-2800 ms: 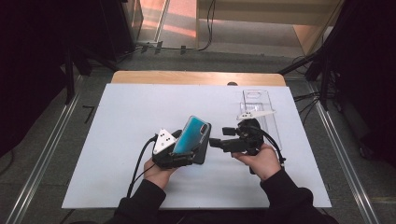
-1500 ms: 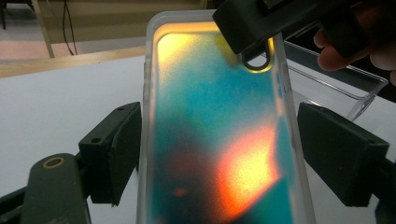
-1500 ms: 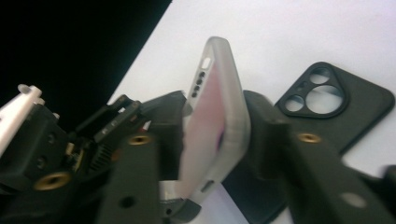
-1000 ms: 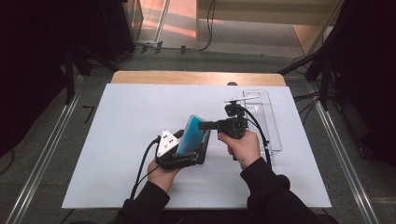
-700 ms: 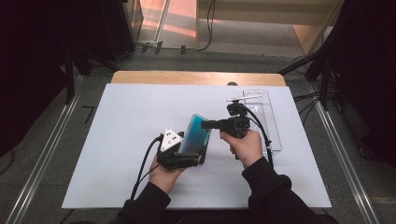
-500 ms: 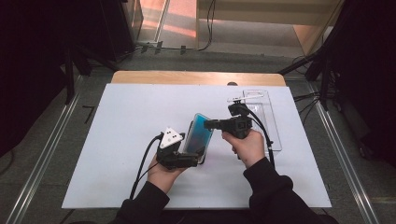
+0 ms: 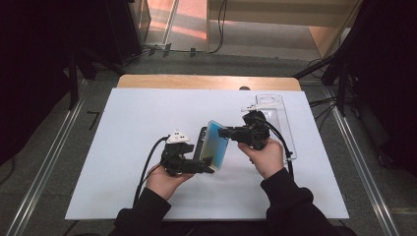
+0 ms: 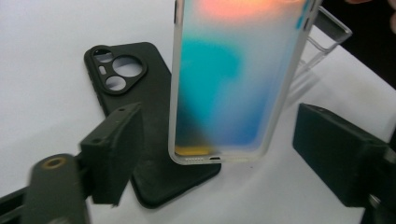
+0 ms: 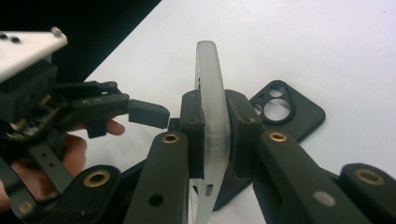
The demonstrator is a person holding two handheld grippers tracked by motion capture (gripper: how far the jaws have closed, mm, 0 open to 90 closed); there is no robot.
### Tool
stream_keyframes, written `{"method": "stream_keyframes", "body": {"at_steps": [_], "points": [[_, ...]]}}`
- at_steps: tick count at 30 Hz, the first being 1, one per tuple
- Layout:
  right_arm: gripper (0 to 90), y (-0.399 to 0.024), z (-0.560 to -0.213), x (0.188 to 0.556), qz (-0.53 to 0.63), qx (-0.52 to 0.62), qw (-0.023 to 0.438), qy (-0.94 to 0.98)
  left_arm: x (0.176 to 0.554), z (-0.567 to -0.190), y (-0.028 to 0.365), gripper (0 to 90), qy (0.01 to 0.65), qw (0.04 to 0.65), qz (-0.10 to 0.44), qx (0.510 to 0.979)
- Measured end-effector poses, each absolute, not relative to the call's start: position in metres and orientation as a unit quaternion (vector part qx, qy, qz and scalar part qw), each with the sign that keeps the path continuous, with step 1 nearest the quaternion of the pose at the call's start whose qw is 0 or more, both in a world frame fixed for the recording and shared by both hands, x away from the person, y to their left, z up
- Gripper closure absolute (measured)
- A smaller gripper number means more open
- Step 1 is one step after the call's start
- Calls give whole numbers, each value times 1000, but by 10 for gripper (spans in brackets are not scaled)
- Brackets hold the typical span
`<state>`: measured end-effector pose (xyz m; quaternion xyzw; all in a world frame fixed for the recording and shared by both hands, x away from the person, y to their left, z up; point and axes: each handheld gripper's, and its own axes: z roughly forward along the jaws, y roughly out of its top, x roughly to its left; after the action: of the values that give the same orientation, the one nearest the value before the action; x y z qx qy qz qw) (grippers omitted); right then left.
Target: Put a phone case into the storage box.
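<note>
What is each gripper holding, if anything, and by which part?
The right gripper is shut on the phone, clamping its upper edge between both pads. The left gripper is open around the phone's lower end, its jaws just closing, holding nothing.

Your high view looks forward and down on the white bench [image 7: 123, 147] from afar; both claw views sit close, sharing the frosted translucent blue-tinted phone case [image 8: 233, 79] and flat black phone case [image 9: 285, 112].

On the white surface [image 7: 123, 147], the right tool [image 7: 227, 132] grips an upright teal phone case [image 7: 215, 147], with the left tool [image 7: 209, 164] near its lower edge.
</note>
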<state>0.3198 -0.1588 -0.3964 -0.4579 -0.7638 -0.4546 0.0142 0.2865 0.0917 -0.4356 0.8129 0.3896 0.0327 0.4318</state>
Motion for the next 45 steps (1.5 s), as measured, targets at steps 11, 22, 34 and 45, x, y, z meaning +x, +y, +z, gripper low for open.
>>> {"method": "stream_keyframes", "body": {"at_steps": [11,22,34,45], "points": [[763,-164,-396,316,-469,-403,5,-786,288,-420,101,244,339,422,31,840],[763,-170,-394,314,-476,-327,26,-816,298,-409,106,305,301,417,0,858],[762,-170,-392,314,-484,-261,51,-834,303,-398,110,307,247,428,-38,868],[763,-161,-394,310,-483,-207,65,-848,308,-399,111,344,207,434,-58,875]]}}
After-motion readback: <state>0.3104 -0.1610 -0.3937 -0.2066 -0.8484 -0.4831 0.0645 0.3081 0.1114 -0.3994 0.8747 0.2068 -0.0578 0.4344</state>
